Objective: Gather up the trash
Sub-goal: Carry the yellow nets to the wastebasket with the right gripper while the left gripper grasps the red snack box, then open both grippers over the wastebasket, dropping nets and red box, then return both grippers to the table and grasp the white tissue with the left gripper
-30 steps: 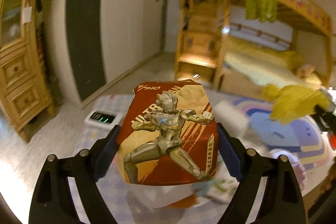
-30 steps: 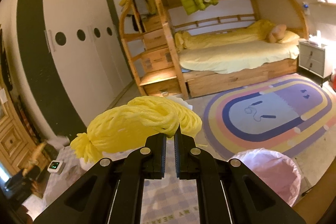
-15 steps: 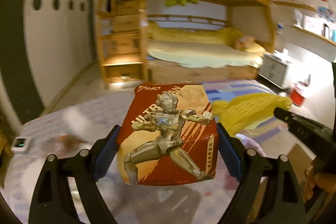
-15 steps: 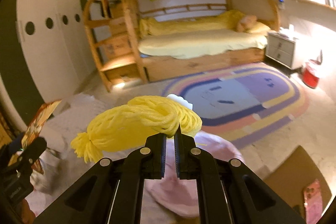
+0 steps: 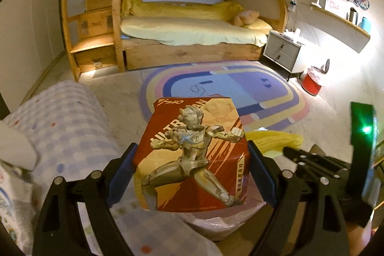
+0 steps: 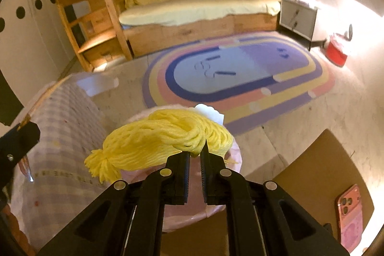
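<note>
**Both loads now over the bin**

Since 1 s ago, both grippers have swung toward the pink-lined bin [image 6: 216, 212]. Left gripper [image 5: 192, 160] clamps the box [image 5: 192, 155] above it; right gripper [image 6: 194, 155] pinches yarn [image 6: 163, 143] over its rim.

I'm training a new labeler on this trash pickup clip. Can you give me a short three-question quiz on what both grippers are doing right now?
1. True or false: the left gripper holds a red printed box between its fingers.
2. What does the right gripper pinch? A) a phone B) a yellow yarn bundle C) a pillow
3. Fill in: directly below the yarn sits a bin lined with a ____ bag.

Key: 1 true; 2 B; 3 pink.
</note>
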Tool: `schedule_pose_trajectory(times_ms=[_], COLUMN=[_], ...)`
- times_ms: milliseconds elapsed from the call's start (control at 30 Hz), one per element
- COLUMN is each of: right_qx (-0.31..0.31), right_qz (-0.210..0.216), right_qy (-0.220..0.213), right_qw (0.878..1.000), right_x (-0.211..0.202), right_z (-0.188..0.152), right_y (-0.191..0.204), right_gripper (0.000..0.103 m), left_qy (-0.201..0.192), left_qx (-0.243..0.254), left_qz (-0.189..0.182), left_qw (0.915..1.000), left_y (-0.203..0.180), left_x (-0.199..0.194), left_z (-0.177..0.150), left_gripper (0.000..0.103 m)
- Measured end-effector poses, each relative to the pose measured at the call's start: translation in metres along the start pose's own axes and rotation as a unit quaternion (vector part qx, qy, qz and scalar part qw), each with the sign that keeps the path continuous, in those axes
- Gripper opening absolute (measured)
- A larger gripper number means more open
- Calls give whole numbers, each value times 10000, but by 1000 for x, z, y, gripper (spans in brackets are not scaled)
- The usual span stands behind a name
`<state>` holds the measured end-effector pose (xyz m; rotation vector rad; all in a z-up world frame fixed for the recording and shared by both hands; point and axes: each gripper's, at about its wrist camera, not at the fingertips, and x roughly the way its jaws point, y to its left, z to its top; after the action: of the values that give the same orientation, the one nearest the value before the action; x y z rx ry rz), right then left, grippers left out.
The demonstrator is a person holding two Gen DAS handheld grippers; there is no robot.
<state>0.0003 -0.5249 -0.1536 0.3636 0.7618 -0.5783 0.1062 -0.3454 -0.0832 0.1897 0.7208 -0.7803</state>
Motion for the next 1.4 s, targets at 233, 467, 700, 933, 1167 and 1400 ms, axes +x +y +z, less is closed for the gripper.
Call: schedule_pose_trajectory(times_ms=[233,467,700,933,1167,1400], right_qx=[2,-27,-245,-523,-1083,-1606], right_qz=[259,409,802,1566,2235,2419], right_qy=[172,168,-186,-596,-447,-382], right_qw=[9995,9990,9963,9845,9676,9562], right_x=[15,-9,-61,-120,-132,-118], right_z=[-3,-5,3,8,-10,-13], right_y=[1,9,47,108,185,246], right_gripper=[52,52,52,53,53,53], left_qy=[218,-41,-420,-721,-786,-537], left_qx=[-169,-336,-509,-731,-1170,-1871], left_qz=[-93,288,604,1177,1948,2503], left_qw=[9996,9990,9960,9877,9707,9484], left_y=[-1,20,43,80,144,209], left_x=[15,-21,-82,-147,-195,-217], left_z=[1,3,-5,-24,-58,-96], left_gripper=[93,93,93,93,93,93])
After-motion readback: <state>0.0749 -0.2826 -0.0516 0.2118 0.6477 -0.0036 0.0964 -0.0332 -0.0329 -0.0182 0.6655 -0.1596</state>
